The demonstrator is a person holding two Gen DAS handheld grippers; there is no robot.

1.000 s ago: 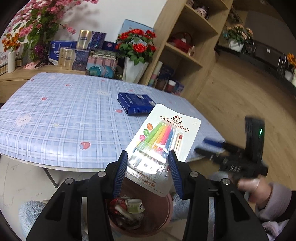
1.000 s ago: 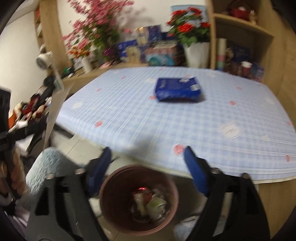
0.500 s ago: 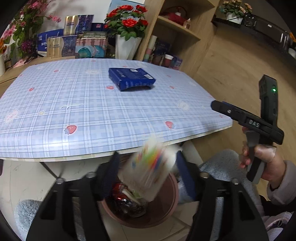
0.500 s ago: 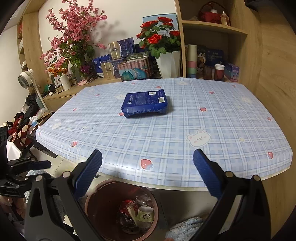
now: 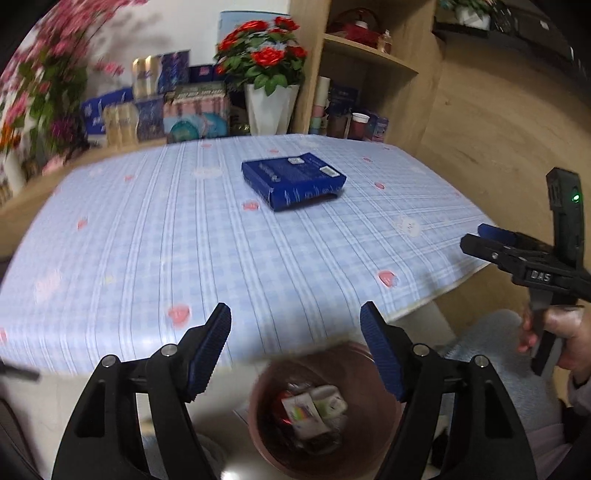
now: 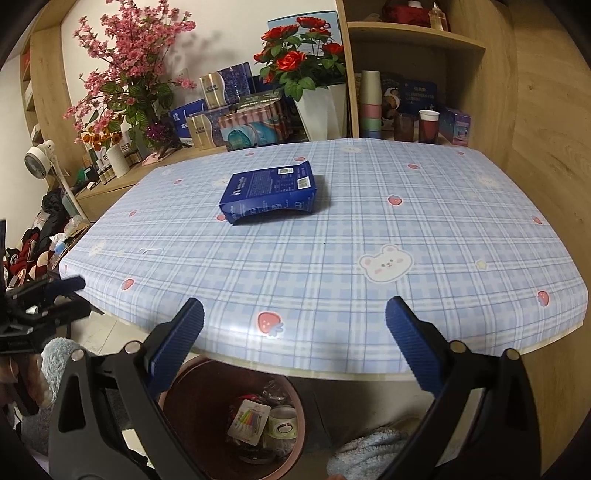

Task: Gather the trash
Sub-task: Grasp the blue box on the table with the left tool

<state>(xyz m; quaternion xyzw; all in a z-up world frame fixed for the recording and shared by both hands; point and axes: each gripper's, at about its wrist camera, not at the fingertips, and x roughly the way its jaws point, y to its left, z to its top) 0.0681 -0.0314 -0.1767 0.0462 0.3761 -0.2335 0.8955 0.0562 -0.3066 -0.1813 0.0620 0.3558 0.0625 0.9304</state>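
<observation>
Looking down my left gripper (image 5: 295, 325), I see its two blue ribbed pads apart and the jaws opening at this moment, with nothing between them; they hang above the near edge of the table and the round reddish-brown plastic waste bin (image 5: 373, 424) on the floor just below that edge. Inside the bin lies the white card pack of coloured birthday candles (image 6: 249, 421), tilted among other scraps, beside a small round white tub with a label (image 6: 282, 421). My right gripper (image 6: 295, 328) is spread wide and released too, its blue pads framing the table's front edge with nothing gripped, and the bin sits below and between them. In the left view I can see that right gripper from the side at the far right, a green light on its black body, and the hand (image 5: 557, 332) that carries it wrapped round the handle. On the round table with the light blue checked cloth printed with strawberries and bears (image 6: 369, 236), a flat dark blue cardboard box with white print and barcode labels (image 6: 271, 194) lies alone toward the far middle, well apart from both grippers. Behind the table stand a white vase of red roses (image 6: 317, 107), a spray of pink blossom (image 6: 125, 62), stacked gift boxes and a wooden shelf unit (image 6: 413, 33) with cups. A grey fluffy rug (image 5: 495, 343) shows beside the bin on the floor.
</observation>
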